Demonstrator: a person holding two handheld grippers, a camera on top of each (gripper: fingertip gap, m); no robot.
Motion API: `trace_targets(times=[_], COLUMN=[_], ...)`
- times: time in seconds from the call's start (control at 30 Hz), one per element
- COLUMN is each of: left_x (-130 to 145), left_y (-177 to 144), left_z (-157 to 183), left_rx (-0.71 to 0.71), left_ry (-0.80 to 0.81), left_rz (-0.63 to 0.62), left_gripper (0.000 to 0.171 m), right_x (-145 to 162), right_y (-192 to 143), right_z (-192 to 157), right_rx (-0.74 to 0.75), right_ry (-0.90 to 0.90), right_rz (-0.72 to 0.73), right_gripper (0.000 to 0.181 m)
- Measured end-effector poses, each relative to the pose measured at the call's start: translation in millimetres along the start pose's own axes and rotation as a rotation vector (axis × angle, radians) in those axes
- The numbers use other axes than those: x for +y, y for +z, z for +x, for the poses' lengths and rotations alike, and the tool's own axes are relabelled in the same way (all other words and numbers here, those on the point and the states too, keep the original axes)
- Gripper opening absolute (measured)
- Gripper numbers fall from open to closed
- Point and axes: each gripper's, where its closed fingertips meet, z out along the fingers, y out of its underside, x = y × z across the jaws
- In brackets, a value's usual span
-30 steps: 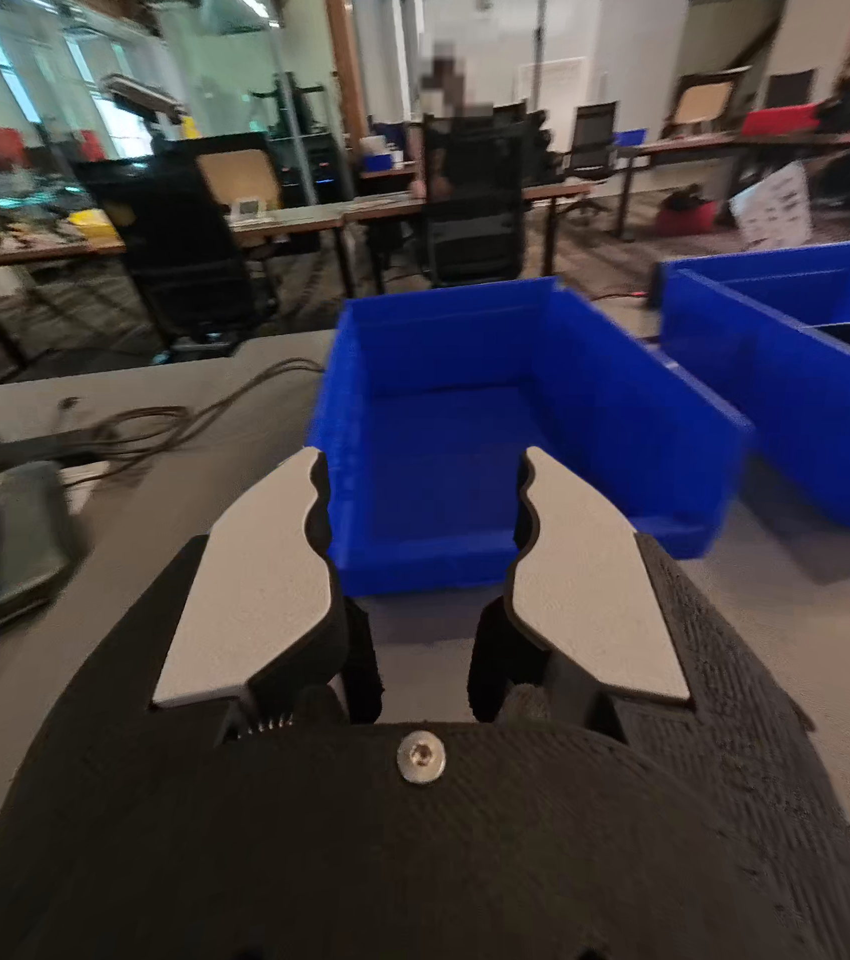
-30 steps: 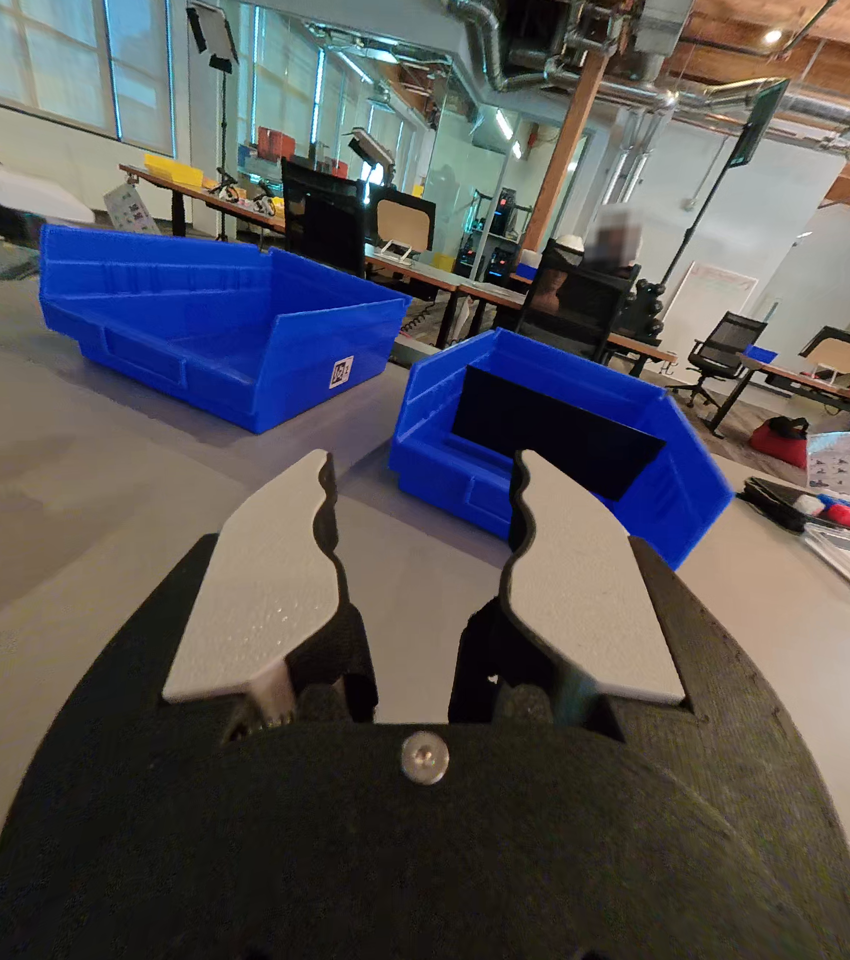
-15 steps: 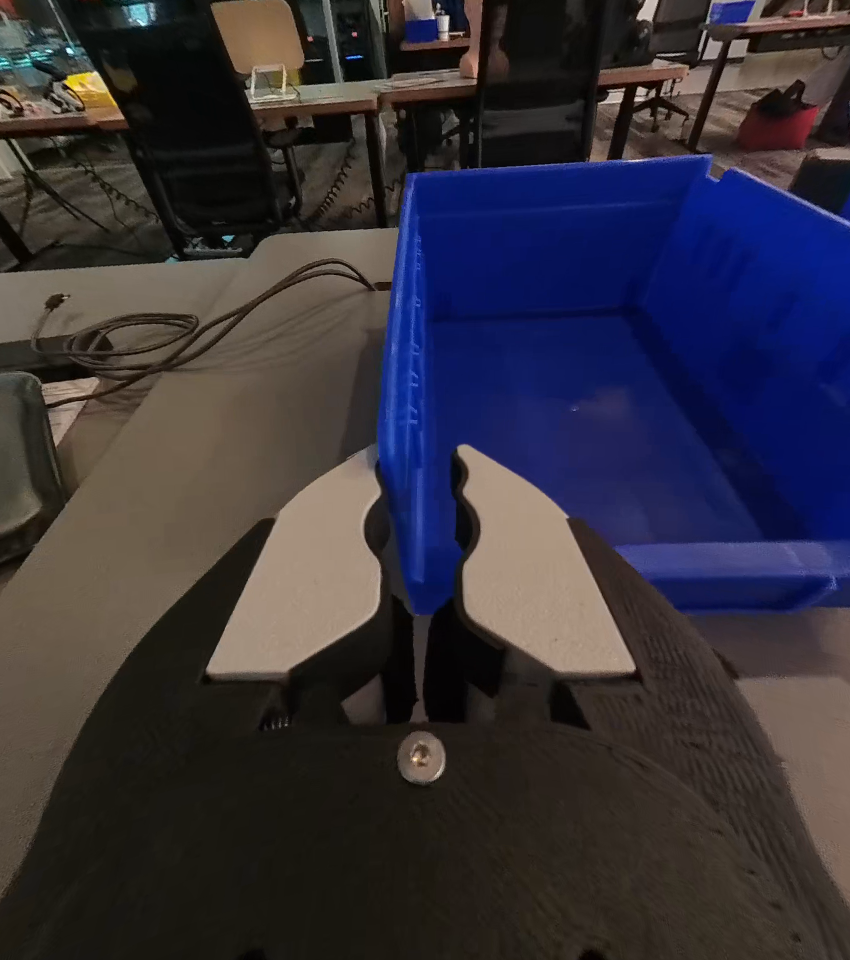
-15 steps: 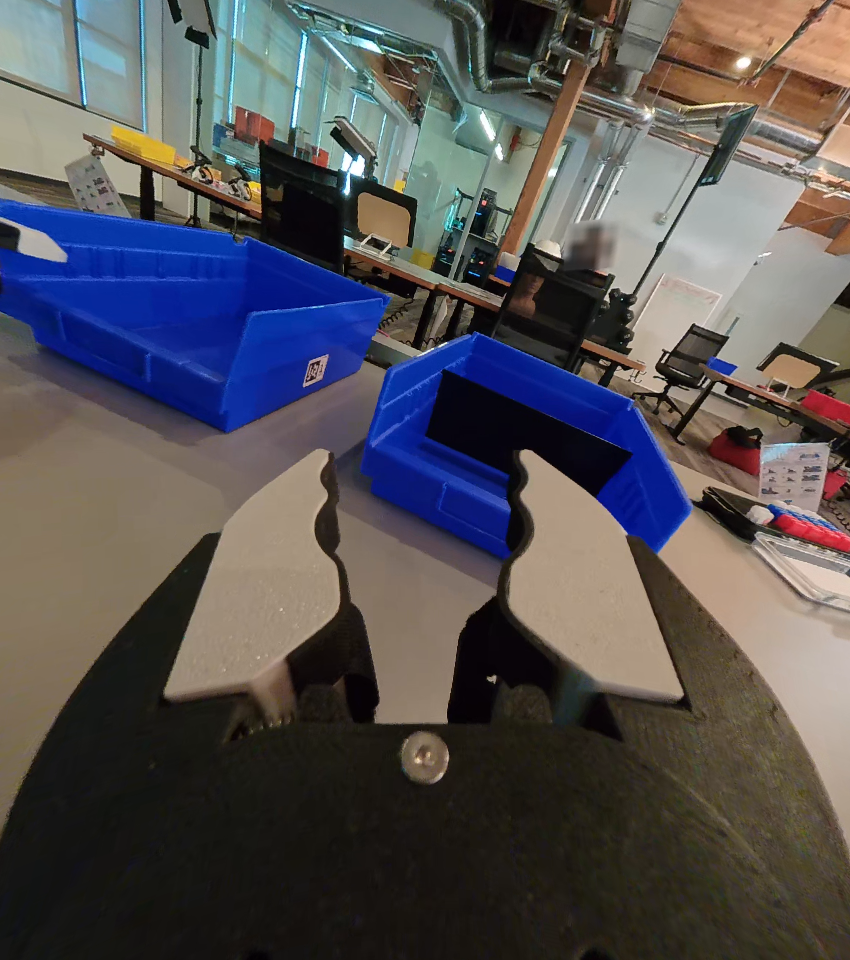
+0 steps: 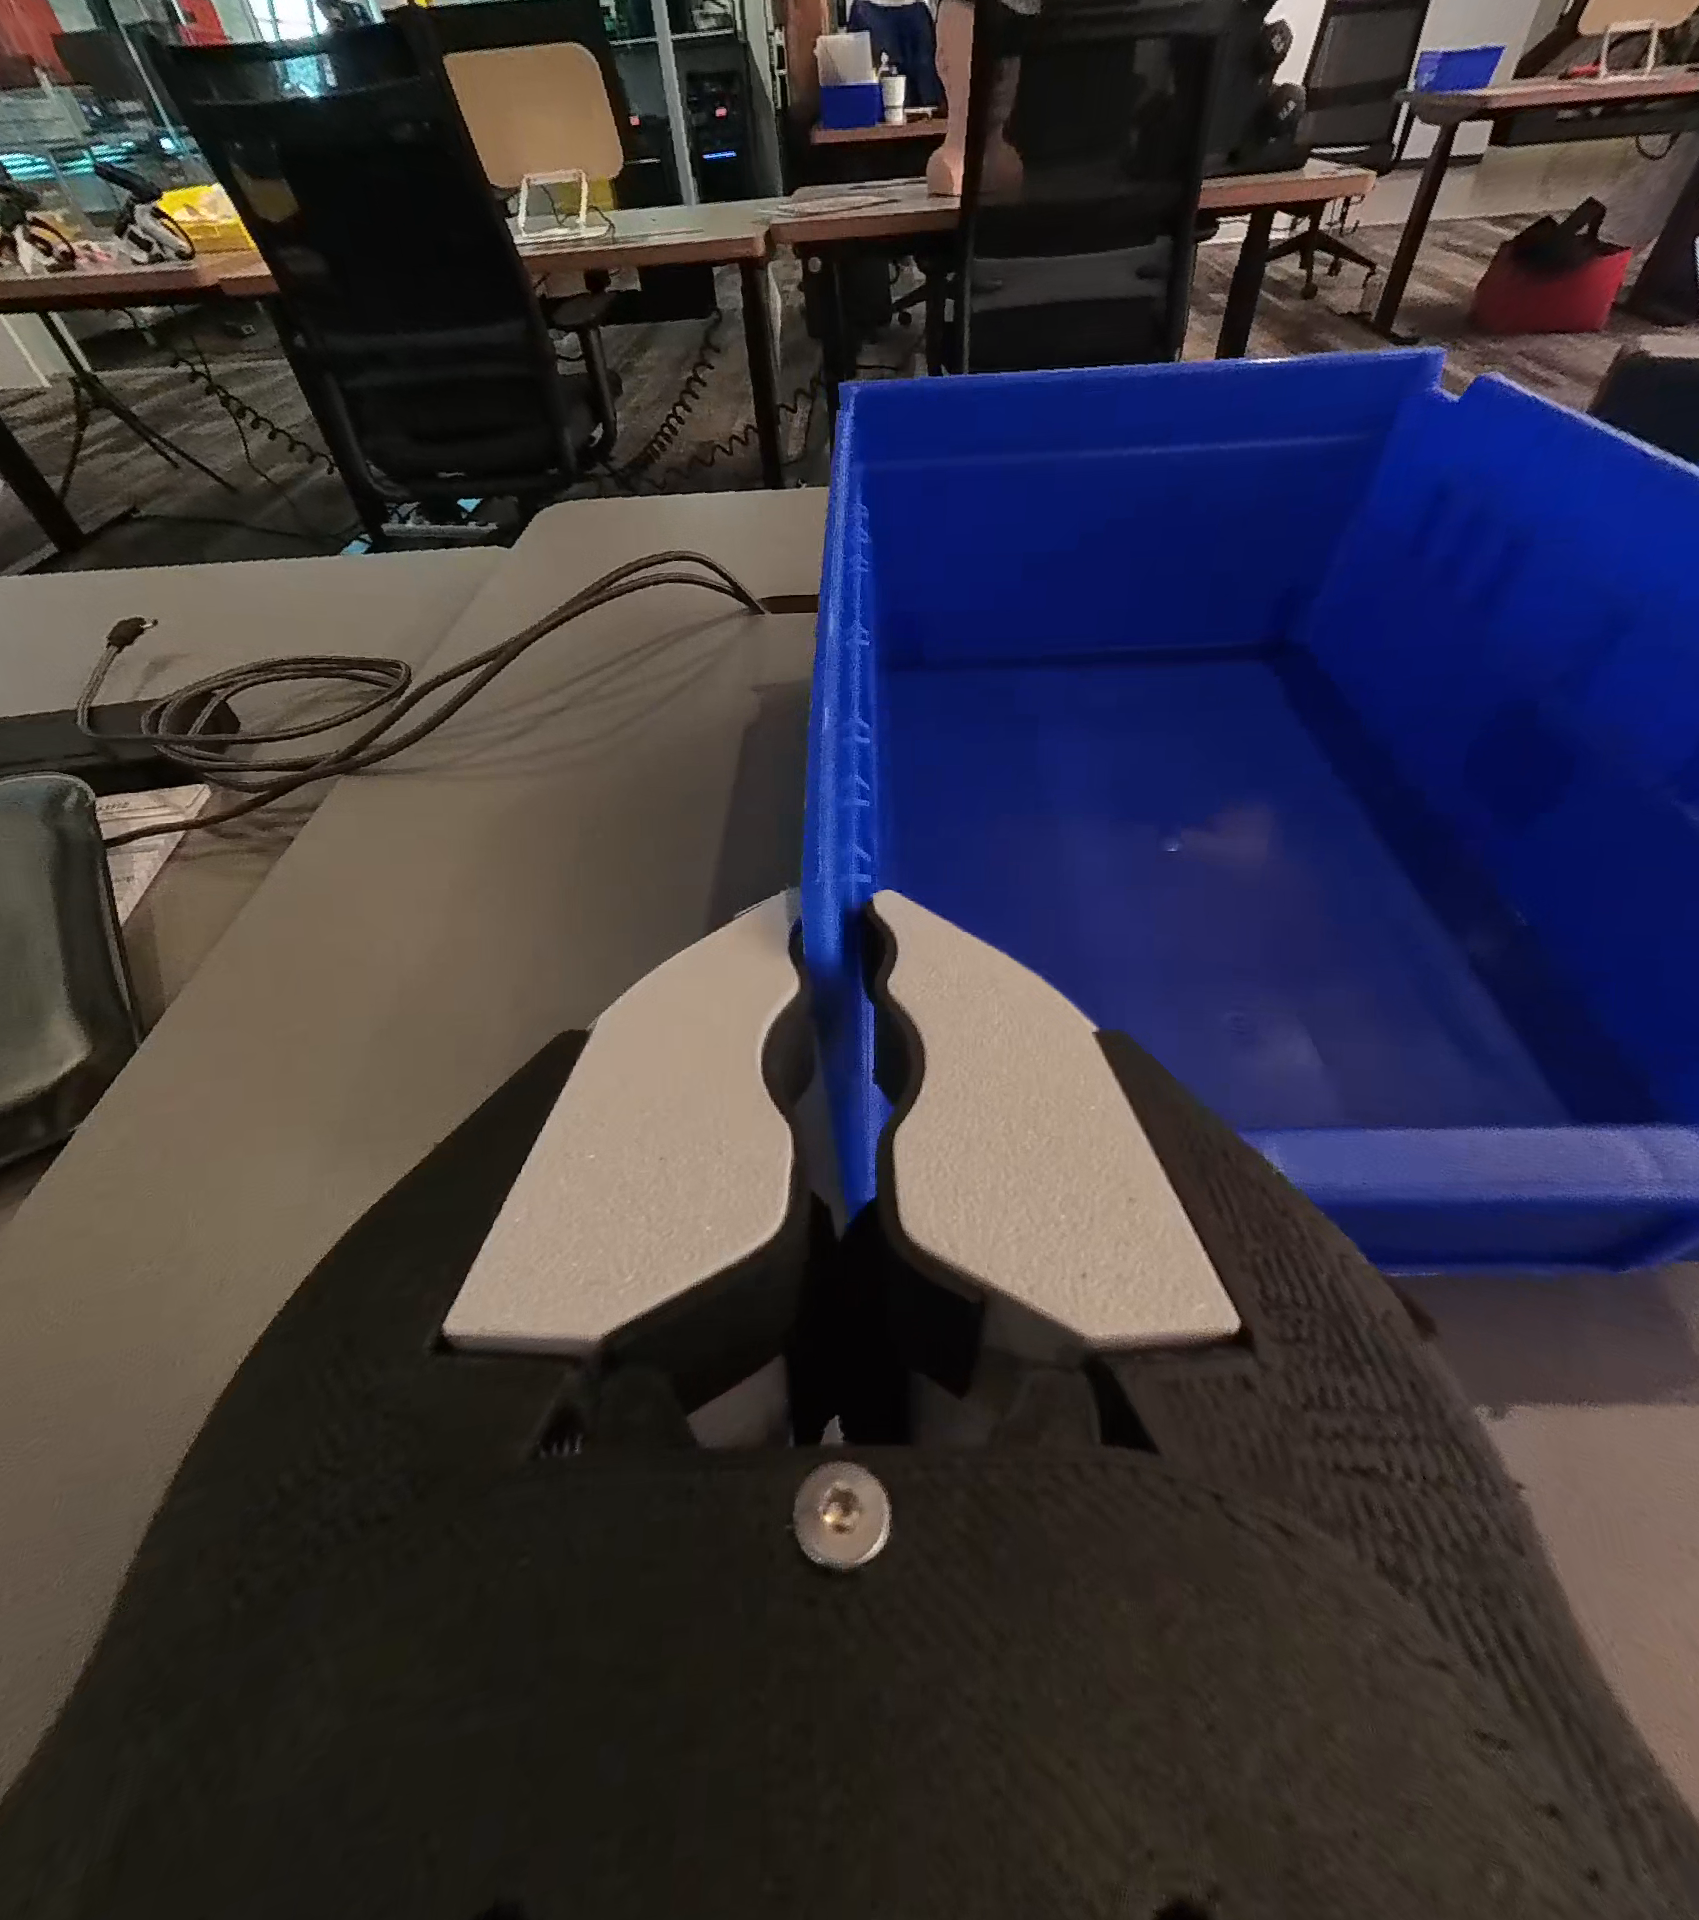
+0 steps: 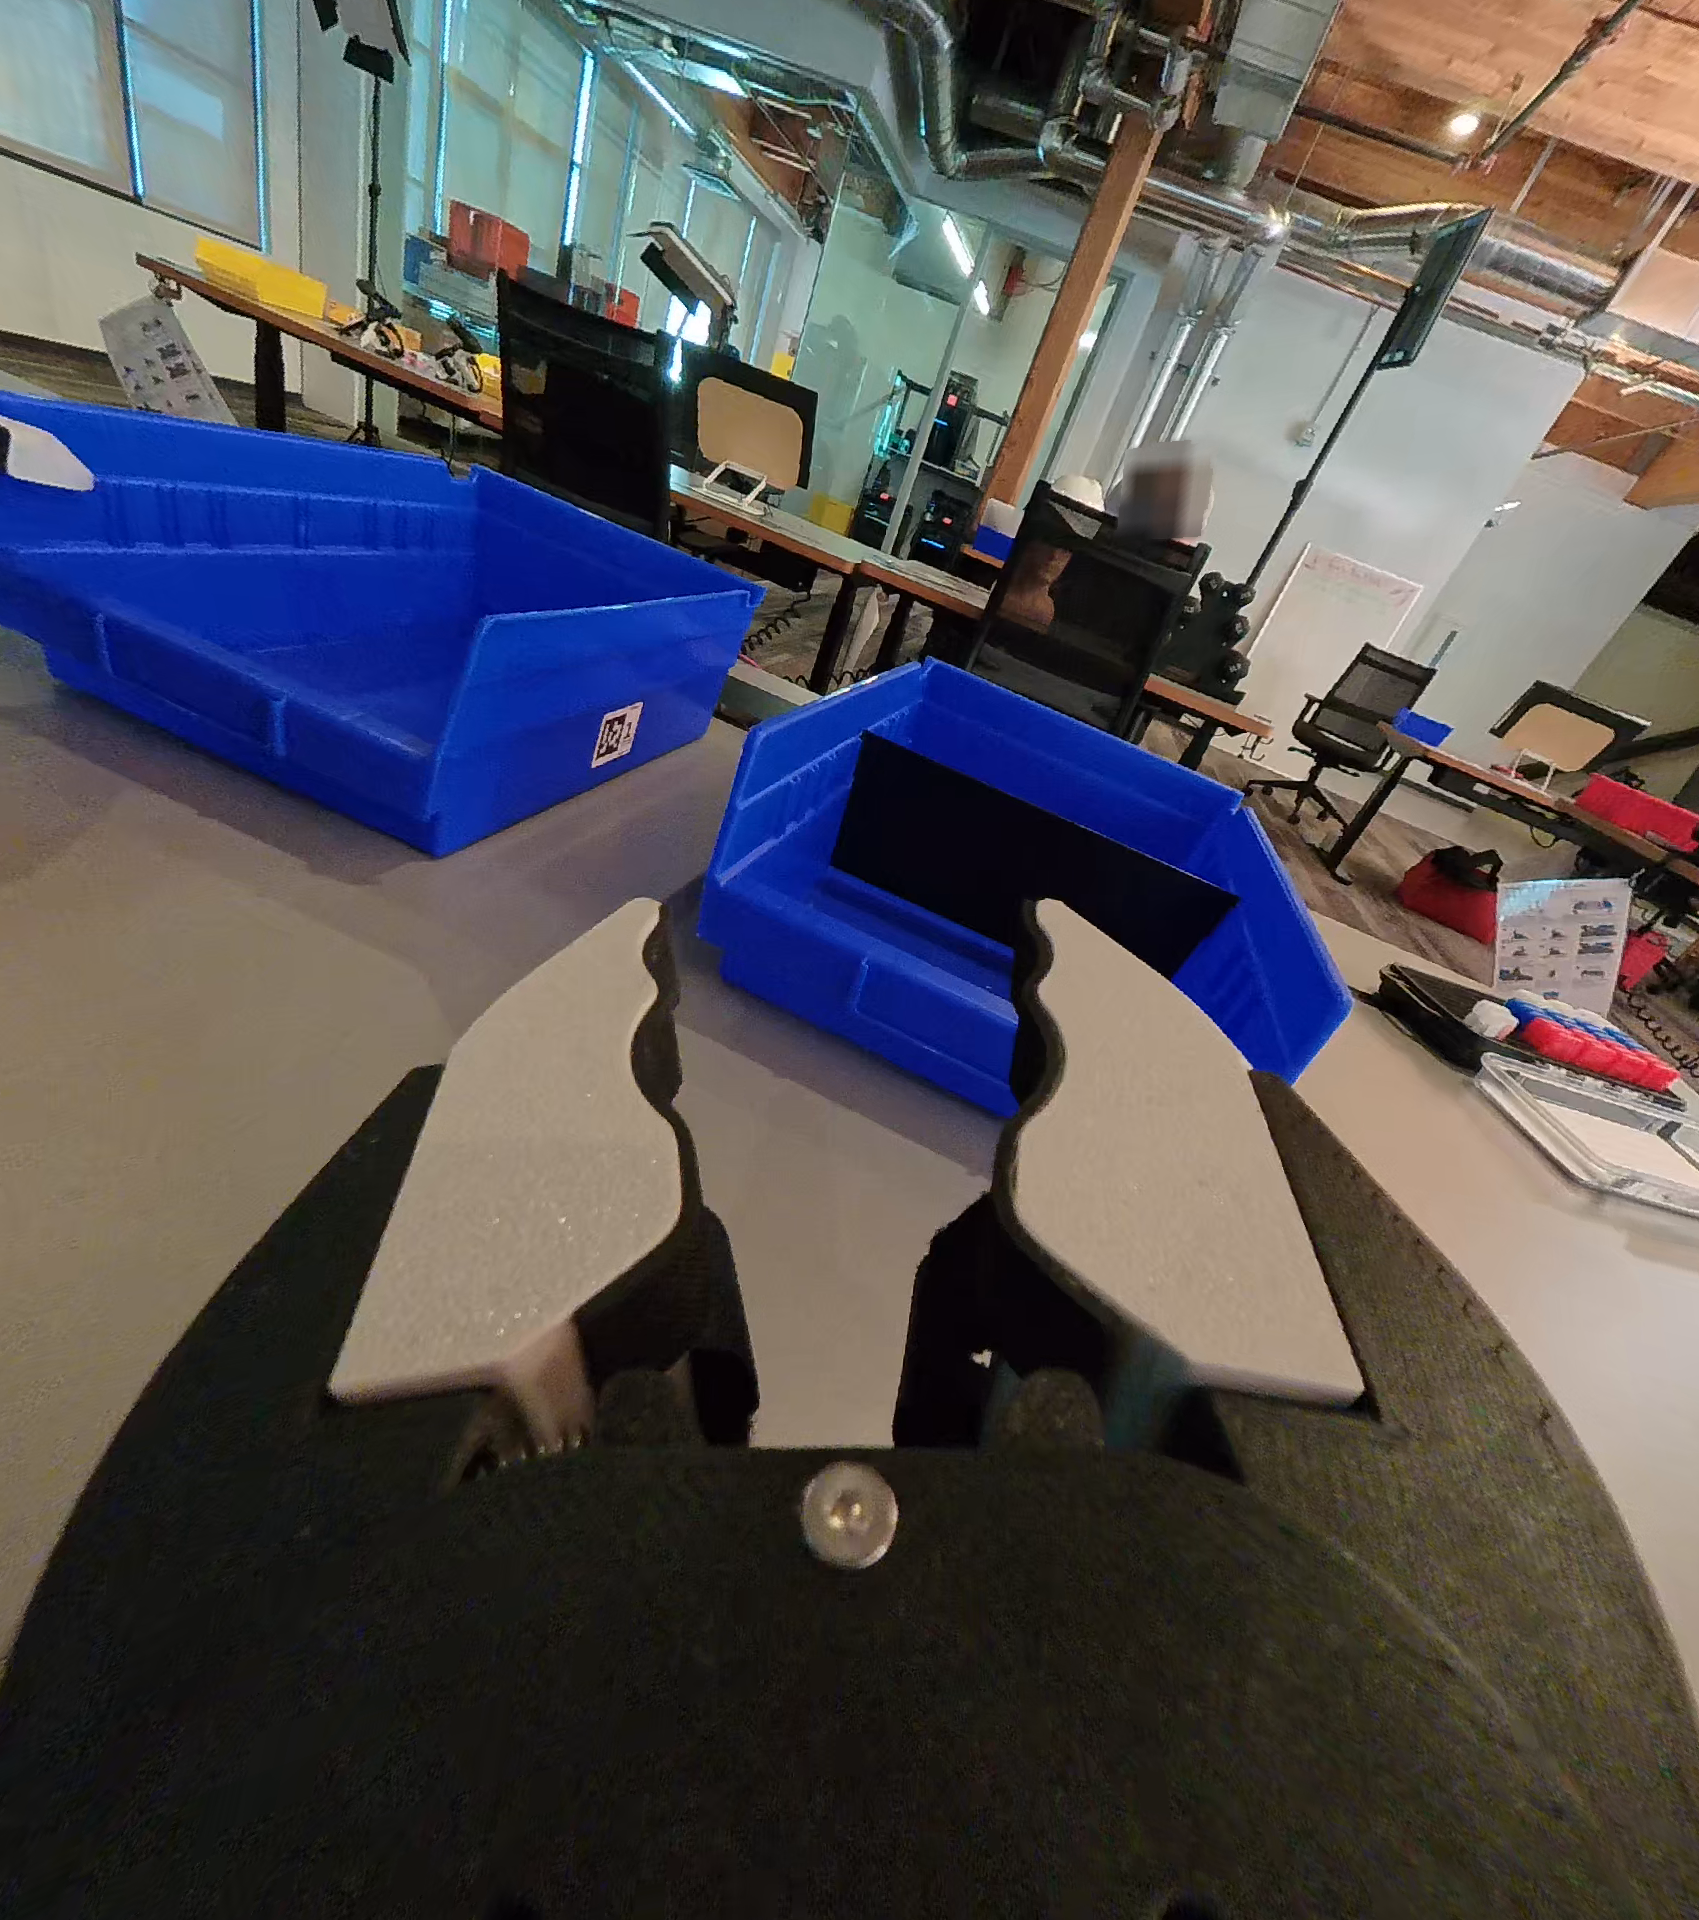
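Clamping the near left wall of the big bin (image 5: 1240,831), the left gripper (image 5: 832,925) has one finger outside the wall and one inside, narrowed onto the plastic, a hold that looks suited to dragging or steadying the bin by its rim. Left of it in that view, a pouch (image 5: 3,966) lies at the frame's left edge and a cable (image 5: 305,707) coils above it on the table (image 5: 409,987). The gripper points level and forward, low over the table.

In the right wrist view the big bin sits upper left, and the small bin (image 6: 928,935) at centre holds a black divider (image 6: 1011,873). The right gripper (image 6: 845,935) stands wide and empty, aimed at the small bin, near it but apart. A clear case (image 6: 1645,1153) lies at right.
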Motion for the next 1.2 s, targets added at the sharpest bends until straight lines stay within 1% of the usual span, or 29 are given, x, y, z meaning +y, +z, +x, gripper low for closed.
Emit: trace_targets(times=[0.33, 0.53, 0.77, 0.9, 1.0, 1.13, 1.2], left_x=[1, 1, 3, 5, 9, 14, 17], left_y=[2, 3, -3, -12, -25, -47, -58], left_z=[0, 1, 3, 4, 4, 6, 10], left_rx=[0.008, 0.043, 0.079, 0.091, 0.096, 0.115, 0.123], left_ry=[-0.006, -0.027, -0.070, -0.049, -0.036, -0.034, -0.032], left_rz=[0.003, -0.011, -0.040, -0.051, -0.055, -0.057, -0.053], left_gripper=[0.006, 0.004, 0.003, 0.003, 0.004, 0.004, 0.004], right_x=[3, 3, 2, -1, -6, -15, -13], right_y=[2, 3, 5, 7, 13, 31, 42], right_z=[-6, -5, -12, -16, -27, -57, -73], right_rx=[-0.007, -0.003, -0.013, -0.018, -0.038, -0.093, -0.105], right_ry=[0.002, 0.006, 0.006, 0.010, 0.050, 0.134, 0.160], right_rz=[-0.011, -0.016, -0.023, -0.022, -0.017, -0.037, -0.072], right_gripper=[0.062, 0.062, 0.062, 0.062, 0.061, 0.056, 0.056])
